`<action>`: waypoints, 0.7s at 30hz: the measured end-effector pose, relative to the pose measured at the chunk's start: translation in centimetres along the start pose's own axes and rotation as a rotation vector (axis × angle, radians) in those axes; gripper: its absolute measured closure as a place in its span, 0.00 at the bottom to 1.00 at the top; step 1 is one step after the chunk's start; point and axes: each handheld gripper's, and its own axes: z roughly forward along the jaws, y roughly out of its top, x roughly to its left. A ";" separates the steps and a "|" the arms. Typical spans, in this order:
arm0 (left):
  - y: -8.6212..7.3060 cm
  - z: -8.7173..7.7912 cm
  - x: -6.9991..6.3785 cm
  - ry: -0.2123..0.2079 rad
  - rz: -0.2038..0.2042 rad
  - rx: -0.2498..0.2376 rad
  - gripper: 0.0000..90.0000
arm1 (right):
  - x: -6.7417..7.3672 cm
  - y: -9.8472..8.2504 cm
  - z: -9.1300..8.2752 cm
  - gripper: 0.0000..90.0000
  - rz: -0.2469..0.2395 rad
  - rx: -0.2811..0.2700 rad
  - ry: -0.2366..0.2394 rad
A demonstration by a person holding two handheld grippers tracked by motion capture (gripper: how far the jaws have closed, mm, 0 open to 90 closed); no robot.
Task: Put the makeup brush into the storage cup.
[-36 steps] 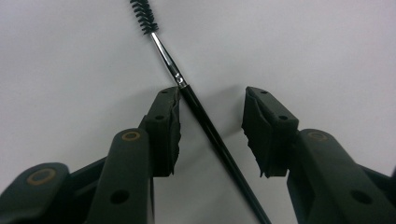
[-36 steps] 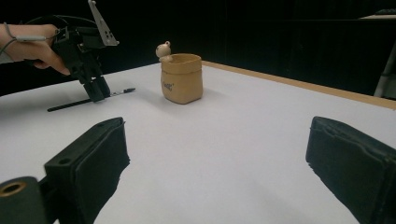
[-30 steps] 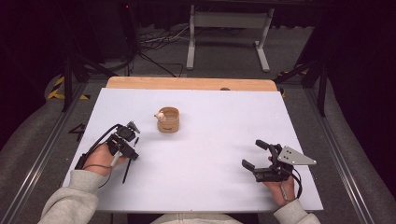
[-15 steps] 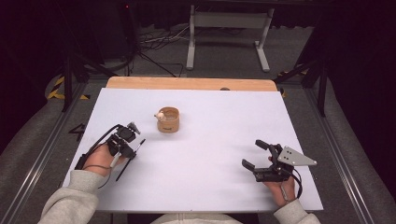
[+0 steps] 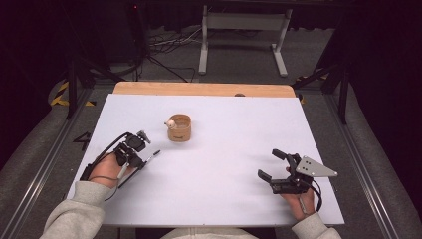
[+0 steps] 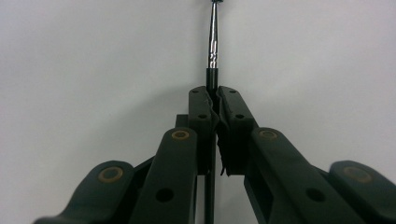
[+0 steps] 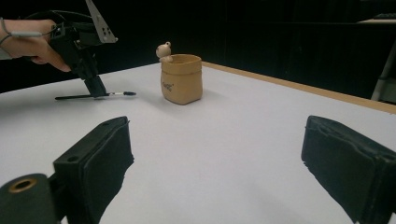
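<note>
Nothing visibly changes over last second; both hands stay put. Left gripper (image 5: 141, 147) remains clamped on thin brush (image 6: 213, 49), lying low on table (image 5: 224, 199), near cup (image 5: 179, 128). Right gripper (image 5: 272, 164) stays agape, idle, well apart from cup. Likely pause before lifting brush toward cup.

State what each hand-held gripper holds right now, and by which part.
The left hand-held gripper is shut on a thin brush, gripping its black handle just behind the metal ferrule. The right hand-held gripper is open, holding nothing.
</note>
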 end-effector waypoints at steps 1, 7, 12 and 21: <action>0.0 -0.2 -0.1 -0.002 0.003 -0.010 0.94 | 0.0 0.0 0.0 0.10 0.000 -0.001 0.000; -0.2 -1.5 -0.3 -0.027 0.014 -0.092 0.94 | 0.0 0.0 -0.1 0.11 -0.003 -0.003 0.001; -0.3 -3.1 -0.6 -0.026 0.031 -0.166 0.94 | 0.0 0.0 -0.1 0.11 -0.004 -0.010 0.000; -0.3 -4.7 -1.3 -0.049 0.048 -0.291 0.94 | 0.0 0.0 0.0 0.08 -0.001 -0.013 -0.002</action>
